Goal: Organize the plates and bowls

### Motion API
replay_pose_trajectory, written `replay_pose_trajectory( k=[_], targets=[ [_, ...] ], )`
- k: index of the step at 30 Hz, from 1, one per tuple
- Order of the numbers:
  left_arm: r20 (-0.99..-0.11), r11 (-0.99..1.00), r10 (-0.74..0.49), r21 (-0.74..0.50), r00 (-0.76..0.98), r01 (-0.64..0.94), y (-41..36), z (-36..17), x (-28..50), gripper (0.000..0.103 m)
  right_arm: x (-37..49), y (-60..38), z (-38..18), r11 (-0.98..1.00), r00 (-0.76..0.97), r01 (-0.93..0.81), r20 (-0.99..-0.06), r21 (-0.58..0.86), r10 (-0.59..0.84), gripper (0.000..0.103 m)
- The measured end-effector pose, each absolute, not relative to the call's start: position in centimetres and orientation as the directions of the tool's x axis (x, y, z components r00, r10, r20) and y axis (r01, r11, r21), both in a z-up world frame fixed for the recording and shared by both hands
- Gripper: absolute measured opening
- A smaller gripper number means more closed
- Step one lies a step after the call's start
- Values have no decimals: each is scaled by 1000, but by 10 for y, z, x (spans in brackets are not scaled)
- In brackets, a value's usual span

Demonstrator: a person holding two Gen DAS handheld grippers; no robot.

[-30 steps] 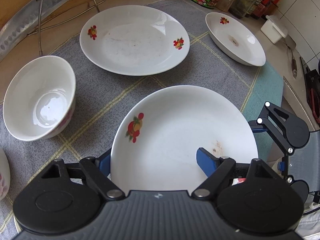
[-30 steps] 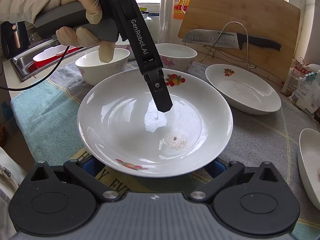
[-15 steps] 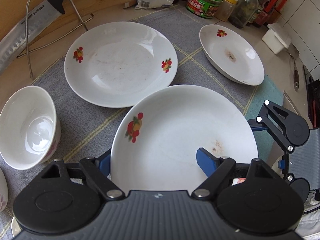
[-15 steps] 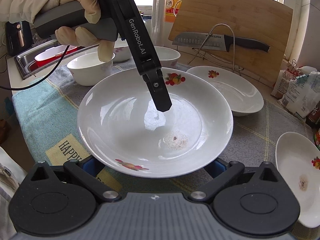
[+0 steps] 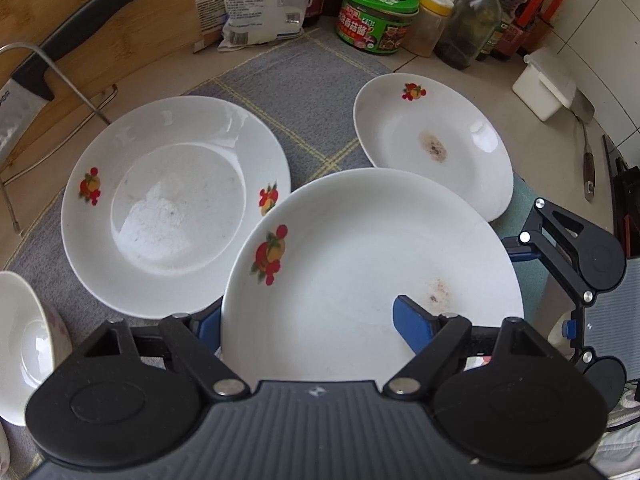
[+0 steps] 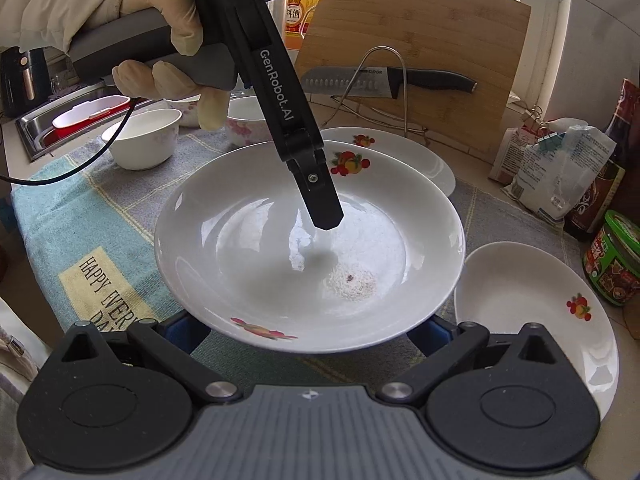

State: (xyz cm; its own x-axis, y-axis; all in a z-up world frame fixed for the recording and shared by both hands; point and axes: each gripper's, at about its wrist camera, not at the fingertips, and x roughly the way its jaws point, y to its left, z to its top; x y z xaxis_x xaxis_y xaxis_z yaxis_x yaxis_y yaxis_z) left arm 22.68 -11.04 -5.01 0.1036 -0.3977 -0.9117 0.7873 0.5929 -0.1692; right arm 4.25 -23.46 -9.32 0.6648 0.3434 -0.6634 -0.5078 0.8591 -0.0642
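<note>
Left wrist view: the left tongs pinch the near rim of a plate, one blue pad inside, one under it. The plate hangs tilted above the mat, partly over a second plate. To stack well, I judge it should be centred over that plate, levelled, then lowered before release.

Right wrist view: the right tongs are spread wide under the plate's edge; whether they touch it I cannot tell. A smaller plate lies toward the worktop's right edge.

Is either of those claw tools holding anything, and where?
The left gripper pinches the white fruit-patterned plate at its near rim, one finger inside, one beneath. Whether the right gripper grips is unclear.
</note>
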Motion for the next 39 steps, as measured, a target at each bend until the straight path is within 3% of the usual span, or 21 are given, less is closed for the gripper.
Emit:
replay_pose_trajectory(
  k=[39],
  targets=[
    [-908,433,-417,-169,31,885,-259,-61,243,84,35,-350,-92,936,716,-343,-668,-81,204,103]
  ],
)
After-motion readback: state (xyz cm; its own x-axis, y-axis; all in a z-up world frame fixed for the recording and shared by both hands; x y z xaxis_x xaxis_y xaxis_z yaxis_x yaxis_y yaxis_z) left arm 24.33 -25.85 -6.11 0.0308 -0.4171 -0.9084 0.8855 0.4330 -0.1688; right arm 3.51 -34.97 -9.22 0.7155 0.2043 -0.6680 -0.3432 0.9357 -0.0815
